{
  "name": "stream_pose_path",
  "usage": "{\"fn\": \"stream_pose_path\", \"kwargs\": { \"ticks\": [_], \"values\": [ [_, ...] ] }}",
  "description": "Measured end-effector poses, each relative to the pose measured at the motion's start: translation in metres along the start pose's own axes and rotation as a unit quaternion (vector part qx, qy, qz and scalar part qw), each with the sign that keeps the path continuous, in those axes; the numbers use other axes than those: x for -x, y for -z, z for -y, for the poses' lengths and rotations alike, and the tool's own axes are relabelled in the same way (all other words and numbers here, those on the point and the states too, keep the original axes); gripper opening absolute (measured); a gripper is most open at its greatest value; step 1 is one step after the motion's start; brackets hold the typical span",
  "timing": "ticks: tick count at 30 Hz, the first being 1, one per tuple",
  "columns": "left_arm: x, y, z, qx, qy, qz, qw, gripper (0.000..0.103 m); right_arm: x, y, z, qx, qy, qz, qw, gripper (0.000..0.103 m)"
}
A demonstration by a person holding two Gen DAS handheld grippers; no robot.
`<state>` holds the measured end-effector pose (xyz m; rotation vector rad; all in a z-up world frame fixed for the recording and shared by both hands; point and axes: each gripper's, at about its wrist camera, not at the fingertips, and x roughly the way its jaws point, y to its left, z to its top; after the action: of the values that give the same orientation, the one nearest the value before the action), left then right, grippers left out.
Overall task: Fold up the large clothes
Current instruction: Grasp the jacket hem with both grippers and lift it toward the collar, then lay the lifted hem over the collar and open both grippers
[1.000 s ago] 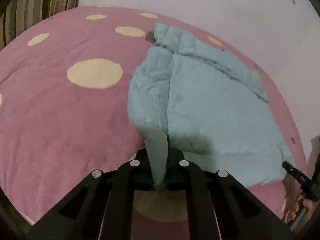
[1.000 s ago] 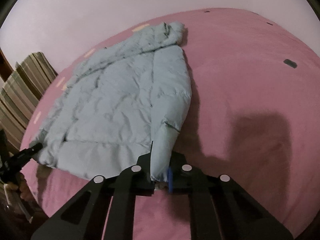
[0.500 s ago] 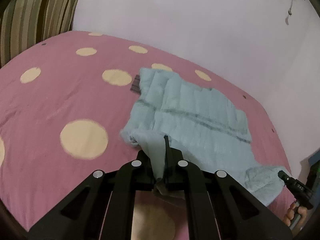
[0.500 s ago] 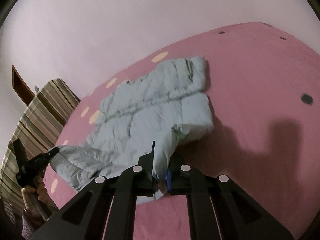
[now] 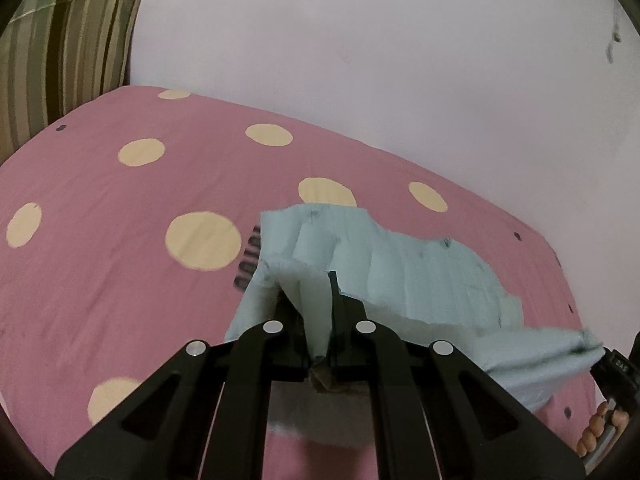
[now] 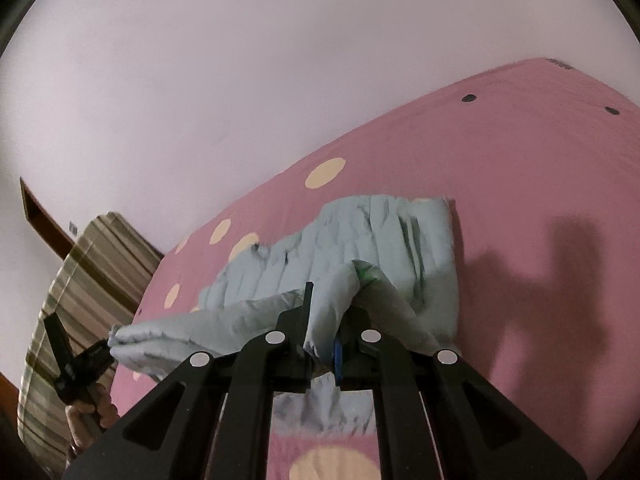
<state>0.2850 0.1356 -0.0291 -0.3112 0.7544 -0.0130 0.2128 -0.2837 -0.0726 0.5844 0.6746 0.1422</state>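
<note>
On the bed [image 5: 100, 280], a pink cover with cream spots, lies the pale blue quilted jacket [image 5: 400, 272]. Its far part rests flat on the cover; its near edge is lifted clear and hangs between the two grippers.

Left gripper [image 5: 320, 344]: jaws pressed together, pinching one near corner of the jacket hem. In the left wrist view the fabric rises from the jaws toward 12 o'clock, and the body of the garment spreads toward 2 o'clock.

Right gripper [image 6: 322, 340]: jaws pressed together, pinching the other near corner. In the right wrist view the lifted edge runs from these jaws toward 9 o'clock, where the left gripper and the hand [image 6: 88, 412] holding it appear. The garment body lies toward 12 o'clock.

Handling assessment, as judgement:
- The jacket appears padded and soft. It sags between the two holds and has no stiffness of its own.
- It looks light for its bulk, so weight should not strain either pinch.
- The shell may be a smooth, slippery fabric, though the blur makes this uncertain; a shallow pinch could slide off.
- Not fragile. The padding will likely spring back, so a fold may need pressing down to stay.

Where to take hold: the two hem corners, as presently pinched, appear suitable, since they keep the edge taut and level. A deeper bite across a quilted seam would likely hold better than the thin edge alone.

A striped cushion [image 5: 68, 56] stands at the far left, well apart from the jacket.
</note>
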Motion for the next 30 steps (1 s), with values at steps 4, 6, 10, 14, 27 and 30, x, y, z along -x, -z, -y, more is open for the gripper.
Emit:
{"fn": "stream_pose_path", "kwargs": {
  "ticks": [4, 6, 10, 14, 27, 30],
  "values": [
    [-0.043, -0.021, 0.003, -0.007, -0.017, -0.015, 0.9997, 0.006, -0.040, -0.034, 0.007, -0.004, 0.013, -0.010, 1.000, 0.007],
    [-0.067, -0.029, 0.005, -0.014, -0.027, -0.021, 0.9993, 0.006, -0.064, -0.048, 0.009, -0.004, 0.022, -0.018, 1.000, 0.007],
    [-0.114, -0.040, 0.009, -0.030, -0.053, -0.034, 0.9975, 0.006, -0.107, -0.066, 0.016, 0.002, 0.038, -0.039, 0.999, 0.007],
    [-0.157, -0.044, 0.008, -0.038, -0.072, -0.057, 0.9951, 0.006, -0.149, -0.071, 0.029, -0.001, 0.054, -0.063, 0.997, 0.007],
    [-0.191, -0.041, 0.010, -0.063, -0.087, -0.059, 0.9924, 0.018, -0.188, -0.067, 0.044, -0.001, 0.080, -0.075, 0.994, 0.010],
    [-0.178, -0.047, 0.009, -0.058, -0.070, -0.040, 0.9951, 0.054, -0.177, -0.072, 0.042, -0.004, 0.066, -0.061, 0.996, 0.030]
  ]
}}
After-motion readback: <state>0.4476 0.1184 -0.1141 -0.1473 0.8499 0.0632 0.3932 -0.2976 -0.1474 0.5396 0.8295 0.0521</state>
